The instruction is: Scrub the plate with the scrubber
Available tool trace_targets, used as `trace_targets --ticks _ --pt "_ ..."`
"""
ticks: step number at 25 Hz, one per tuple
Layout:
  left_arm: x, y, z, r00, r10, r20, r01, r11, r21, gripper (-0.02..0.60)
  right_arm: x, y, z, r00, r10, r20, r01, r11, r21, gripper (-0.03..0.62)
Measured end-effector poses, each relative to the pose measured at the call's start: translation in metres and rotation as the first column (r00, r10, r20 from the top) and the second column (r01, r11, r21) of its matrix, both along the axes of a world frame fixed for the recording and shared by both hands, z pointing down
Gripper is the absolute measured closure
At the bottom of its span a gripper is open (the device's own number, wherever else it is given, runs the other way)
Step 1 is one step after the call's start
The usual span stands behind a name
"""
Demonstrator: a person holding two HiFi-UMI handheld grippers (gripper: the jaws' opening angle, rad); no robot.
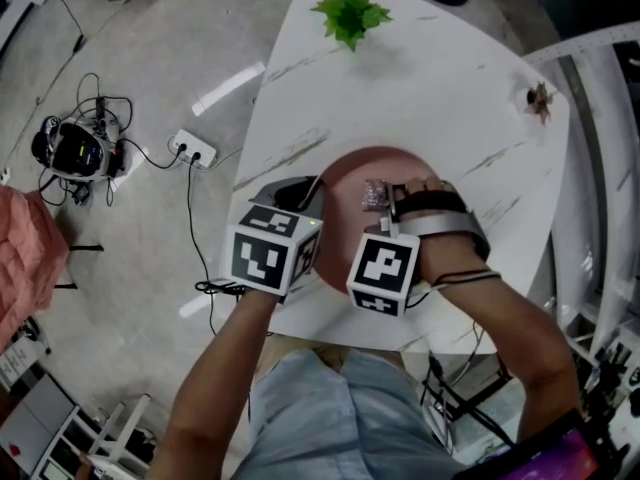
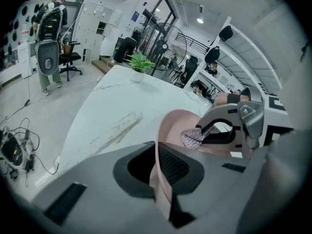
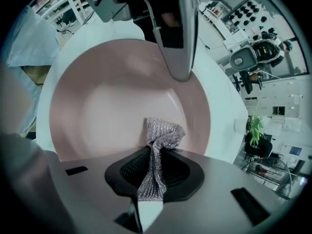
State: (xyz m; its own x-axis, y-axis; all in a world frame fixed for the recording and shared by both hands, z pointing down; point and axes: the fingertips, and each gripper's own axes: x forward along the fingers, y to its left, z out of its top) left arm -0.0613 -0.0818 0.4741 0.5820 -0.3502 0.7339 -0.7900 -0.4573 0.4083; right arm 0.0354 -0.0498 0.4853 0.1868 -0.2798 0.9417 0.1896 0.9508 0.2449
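Observation:
A pink plate (image 1: 352, 167) lies on the white table, near the front edge. My left gripper (image 1: 305, 194) is shut on its left rim, and the rim (image 2: 157, 172) runs between the jaws in the left gripper view. My right gripper (image 1: 386, 208) is shut on a silvery mesh scrubber (image 1: 374, 195), holding it over the plate's inside. The scrubber (image 3: 158, 143) sticks out from between the jaws, its crumpled end against the plate (image 3: 107, 106). The left gripper (image 3: 178, 43) shows at the plate's far rim. The scrubber (image 2: 196, 137) and right gripper (image 2: 234, 126) appear over the plate (image 2: 175, 123).
The white marble-patterned table (image 1: 420, 88) carries a green plant (image 1: 350, 13) at the far end and a small brown object (image 1: 539, 100) at the right edge. A power strip (image 1: 190, 150) and cables lie on the floor to the left. Metal shelving stands right.

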Motion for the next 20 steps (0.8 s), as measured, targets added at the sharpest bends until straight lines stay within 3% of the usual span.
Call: trace_targets --ticks 9,20 --pt "-0.002 0.001 0.0 1.0 0.002 0.009 -0.002 1.0 0.004 0.563 -0.04 0.031 -0.001 0.994 -0.09 0.07 0.091 0.996 -0.017 0.511" --pt "-0.003 -0.001 -0.001 1.0 -0.011 0.0 0.011 1.0 0.011 0.563 -0.044 0.084 -0.002 0.988 -0.104 0.116 0.115 0.989 -0.094 0.513"
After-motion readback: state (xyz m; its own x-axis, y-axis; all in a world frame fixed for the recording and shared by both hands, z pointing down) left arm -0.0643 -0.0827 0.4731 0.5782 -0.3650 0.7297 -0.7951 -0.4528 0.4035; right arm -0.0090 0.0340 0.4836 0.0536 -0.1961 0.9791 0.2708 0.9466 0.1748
